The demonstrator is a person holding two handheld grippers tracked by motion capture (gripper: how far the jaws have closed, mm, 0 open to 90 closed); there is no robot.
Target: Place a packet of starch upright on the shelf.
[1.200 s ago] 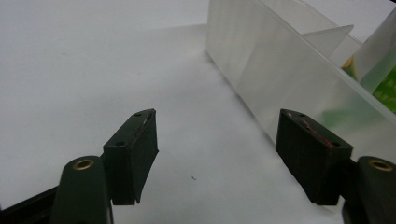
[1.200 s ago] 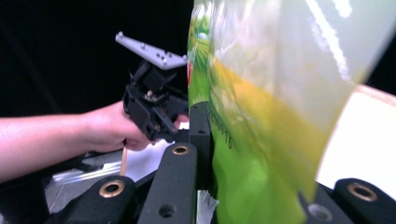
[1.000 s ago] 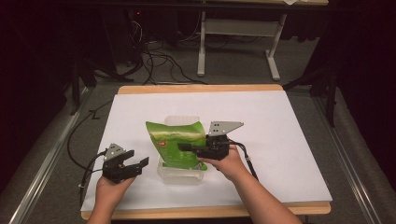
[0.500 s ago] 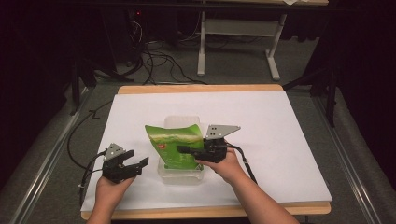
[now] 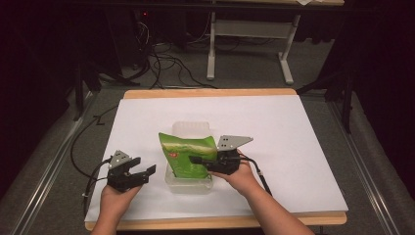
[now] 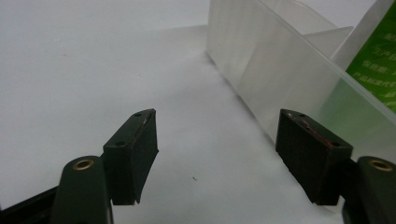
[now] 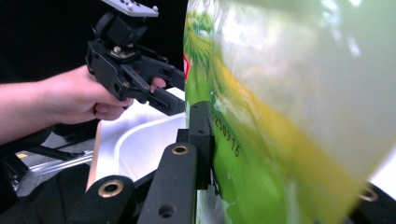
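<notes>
Shiny green foil snack bag (image 5: 188, 156) with a red logo patch (too small to read); in the right gripper view a printed code on the bag reads roughly "250916", the rest blurred. Right gripper (image 5: 195, 161) is clamped on the bag's edge, holding it tilted over the clear translucent plastic container (image 5: 190, 185) on the white table cover (image 5: 293, 142), bag bottom dipping inside. Left gripper (image 5: 147, 172) sits just left of the container, jaws wide apart, holding nothing. Its view shows white lettering on the bag, cut off and illegible.
</notes>
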